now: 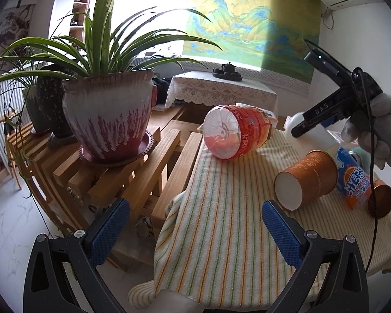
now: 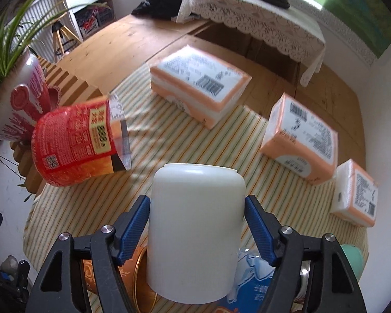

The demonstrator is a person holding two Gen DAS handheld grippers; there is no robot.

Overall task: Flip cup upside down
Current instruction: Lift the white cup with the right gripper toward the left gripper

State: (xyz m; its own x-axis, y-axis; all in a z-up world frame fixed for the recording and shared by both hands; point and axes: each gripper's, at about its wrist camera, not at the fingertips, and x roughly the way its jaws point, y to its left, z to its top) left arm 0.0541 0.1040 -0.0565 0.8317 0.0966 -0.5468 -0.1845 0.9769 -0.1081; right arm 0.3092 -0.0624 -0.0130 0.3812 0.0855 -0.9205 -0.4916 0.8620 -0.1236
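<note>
My right gripper (image 2: 197, 221) is shut on a white plastic cup (image 2: 195, 229), held in the air with its closed base pointing away from the camera. In the left wrist view the right gripper (image 1: 310, 122) hangs above the table's far right with the white cup (image 1: 318, 137) partly hidden behind it. My left gripper (image 1: 195, 224) is open and empty over the near edge of the striped cloth (image 1: 221, 208).
An orange paper cup (image 1: 307, 178) lies on its side, beside a blue-orange can (image 1: 353, 180) and a small copper cup (image 1: 380, 200). A red-labelled bottle (image 1: 232, 135) lies on the cloth. Several tissue packs (image 2: 198, 86) sit farther back. A potted plant (image 1: 107, 120) stands on a wooden rack at left.
</note>
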